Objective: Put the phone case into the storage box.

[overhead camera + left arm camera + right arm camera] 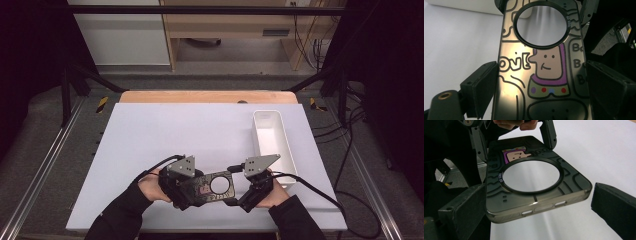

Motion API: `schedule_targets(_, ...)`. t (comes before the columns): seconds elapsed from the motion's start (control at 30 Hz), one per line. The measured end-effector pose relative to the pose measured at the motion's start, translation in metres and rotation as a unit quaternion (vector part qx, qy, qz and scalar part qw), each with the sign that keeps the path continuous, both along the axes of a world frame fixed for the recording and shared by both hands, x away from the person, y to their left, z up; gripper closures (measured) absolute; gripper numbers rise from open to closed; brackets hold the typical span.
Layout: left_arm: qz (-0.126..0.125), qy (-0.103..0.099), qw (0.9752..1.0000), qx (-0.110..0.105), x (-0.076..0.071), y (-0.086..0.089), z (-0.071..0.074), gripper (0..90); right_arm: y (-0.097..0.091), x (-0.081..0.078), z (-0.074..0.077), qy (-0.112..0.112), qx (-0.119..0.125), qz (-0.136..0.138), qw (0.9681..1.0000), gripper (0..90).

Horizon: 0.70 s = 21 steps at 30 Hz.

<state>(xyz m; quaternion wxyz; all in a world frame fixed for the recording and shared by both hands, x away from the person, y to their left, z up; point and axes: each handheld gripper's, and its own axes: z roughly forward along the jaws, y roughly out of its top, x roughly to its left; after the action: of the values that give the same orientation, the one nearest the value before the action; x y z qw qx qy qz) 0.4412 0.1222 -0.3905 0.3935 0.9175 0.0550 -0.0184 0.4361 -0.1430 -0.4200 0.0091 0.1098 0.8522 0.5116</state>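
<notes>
Table: we see a pale grey rectangular tabletop (165,135) with a wooden strip along its far edge.
Case: a dark, see-through phone case with a round ring and a small printed figure (212,187) is held between our two hands near the front edge.
Left gripper (182,195): we clamp the case's left end.
Right gripper (240,197): at the case's right end; grip unclear.
Bin: a white oblong plastic bin (270,137) sits at right, just behind our right hand.

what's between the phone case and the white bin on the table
Nothing: in the high view the table is bare white between the phone case and the white bin.
</notes>
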Motion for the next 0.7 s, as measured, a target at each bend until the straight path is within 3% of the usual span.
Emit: schedule_targets(0.7, -0.014, 0.001, 0.9999, 0.0, 0.0, -0.0093, -0.0031, 11.7, 0.0018, -0.0019, -0.0024, 0.001, 0.003, 0.015, 0.9999, 2.6)
